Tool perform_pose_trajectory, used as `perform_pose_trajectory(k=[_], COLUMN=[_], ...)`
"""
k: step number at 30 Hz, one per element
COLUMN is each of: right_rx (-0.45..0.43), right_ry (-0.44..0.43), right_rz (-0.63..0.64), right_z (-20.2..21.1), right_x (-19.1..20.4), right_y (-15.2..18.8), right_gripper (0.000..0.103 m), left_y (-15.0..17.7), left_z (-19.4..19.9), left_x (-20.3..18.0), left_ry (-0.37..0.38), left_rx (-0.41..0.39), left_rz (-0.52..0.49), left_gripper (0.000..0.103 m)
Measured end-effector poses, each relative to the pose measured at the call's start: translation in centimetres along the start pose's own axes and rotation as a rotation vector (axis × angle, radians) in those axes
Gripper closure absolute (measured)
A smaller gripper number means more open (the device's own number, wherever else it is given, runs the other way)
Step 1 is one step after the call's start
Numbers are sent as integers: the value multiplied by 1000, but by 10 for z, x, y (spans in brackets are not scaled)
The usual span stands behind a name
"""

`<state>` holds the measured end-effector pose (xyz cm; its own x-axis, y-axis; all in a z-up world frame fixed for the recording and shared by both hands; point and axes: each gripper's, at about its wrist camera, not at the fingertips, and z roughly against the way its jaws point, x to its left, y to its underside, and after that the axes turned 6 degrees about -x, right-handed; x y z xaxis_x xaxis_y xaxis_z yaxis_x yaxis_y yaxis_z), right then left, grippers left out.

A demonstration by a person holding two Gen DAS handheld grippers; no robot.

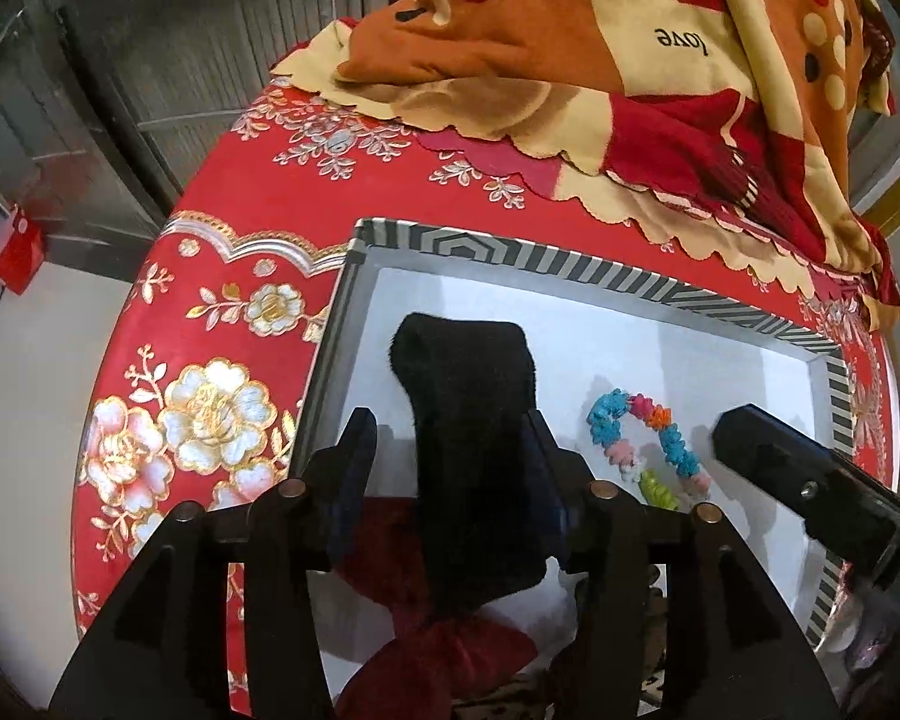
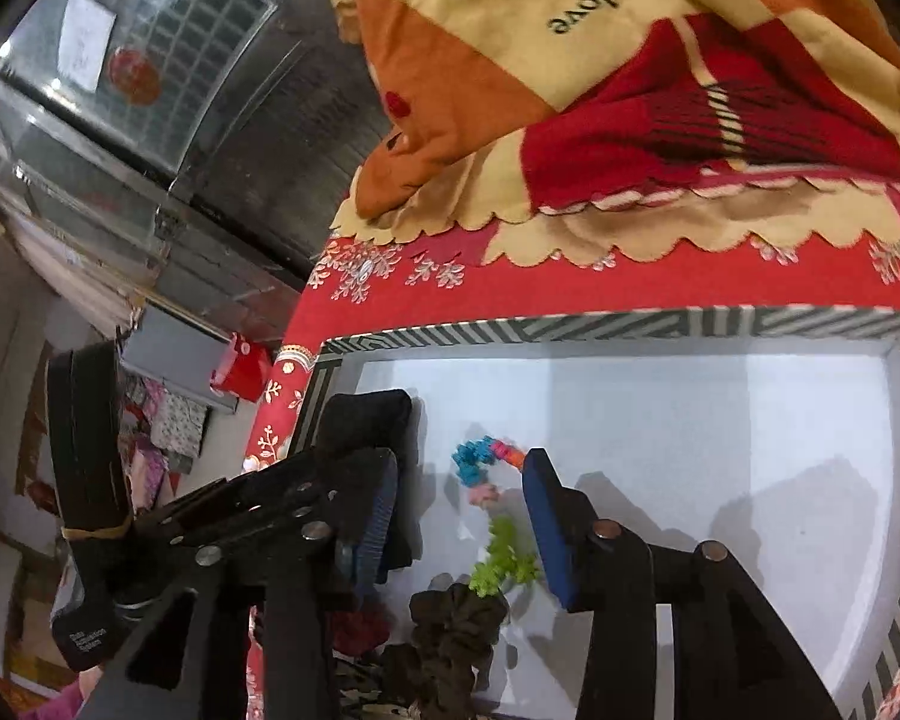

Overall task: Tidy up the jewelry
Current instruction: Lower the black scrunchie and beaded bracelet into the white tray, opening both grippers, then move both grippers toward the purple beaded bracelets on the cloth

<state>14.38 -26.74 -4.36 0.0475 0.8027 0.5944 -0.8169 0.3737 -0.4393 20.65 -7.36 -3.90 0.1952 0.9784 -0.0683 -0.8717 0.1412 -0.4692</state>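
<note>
A shallow box with a black-and-white striped rim [image 1: 570, 261] and a white floor sits on the red flowered cover. A long black fuzzy piece [image 1: 462, 372] lies at its left side, between the fingers of my left gripper [image 1: 447, 450]. The jaws are open, with a gap on the left. A multicoloured bead bracelet [image 1: 642, 444] lies on the white floor. In the right wrist view the bracelet [image 2: 486, 474] sits between the spread blue pads of my right gripper [image 2: 462, 498], which is open and not pressing on it.
A dark red bow [image 1: 450, 642] lies under the left gripper. A dark scrunchie [image 2: 456, 618] rests at the box's near edge. A folded orange, cream and red blanket [image 1: 570, 30] is piled behind the box. The bed edge drops off at the left.
</note>
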Motion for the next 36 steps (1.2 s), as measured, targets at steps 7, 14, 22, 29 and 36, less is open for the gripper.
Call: perform_pose_trajectory(k=[7, 14, 22, 29, 36], right_rx=[-24, -107, -141, -176, -247], right_ry=[12, 105, 173, 221, 264], right_rz=[27, 88, 126, 118, 120], right_z=[39, 103, 161, 209, 249], right_x=[9, 33, 48, 59, 78], right_y=[9, 34, 79, 123, 156], right_gripper=[61, 61, 61, 60, 60], left_y=[9, 37, 78, 110, 134], left_z=[34, 80, 134, 175, 216], left_x=[-3, -7, -8, -7, 0], left_ry=[-25, -51, -53, -25, -11], left_rx=[-52, -113, -170, -212, -269], left_rz=[-27, -72, -98, -125, -142], left_gripper=[54, 54, 54, 54, 54])
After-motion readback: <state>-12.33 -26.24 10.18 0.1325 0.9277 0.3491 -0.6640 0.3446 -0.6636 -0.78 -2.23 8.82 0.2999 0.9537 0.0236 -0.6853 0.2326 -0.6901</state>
